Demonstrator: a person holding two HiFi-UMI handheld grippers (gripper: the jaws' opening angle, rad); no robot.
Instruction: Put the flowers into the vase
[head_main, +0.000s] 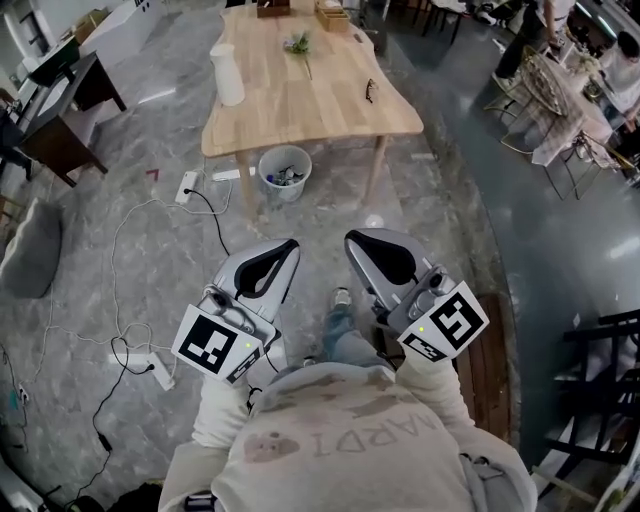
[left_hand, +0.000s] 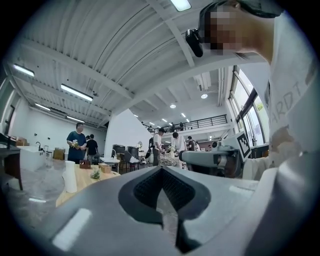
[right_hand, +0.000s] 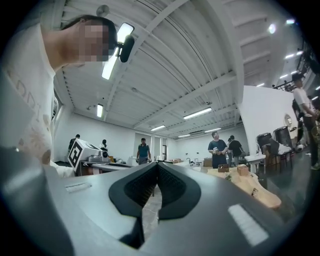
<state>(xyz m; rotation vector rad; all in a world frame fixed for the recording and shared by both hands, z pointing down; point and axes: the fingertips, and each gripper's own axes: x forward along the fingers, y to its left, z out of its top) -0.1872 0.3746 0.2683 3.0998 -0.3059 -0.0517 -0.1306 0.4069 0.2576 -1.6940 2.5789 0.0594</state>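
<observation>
Pale-wood surface stands well ahead of the person. A white vase stands upright near its left edge, and the flowers lie apart from it toward the far side. The left gripper and right gripper hang close to the chest, jaws clenched tip to tip on nothing.

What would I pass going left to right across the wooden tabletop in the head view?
First the white vase → flowers → wooden box at the far edge → small dark object, maybe eyeglasses.
</observation>
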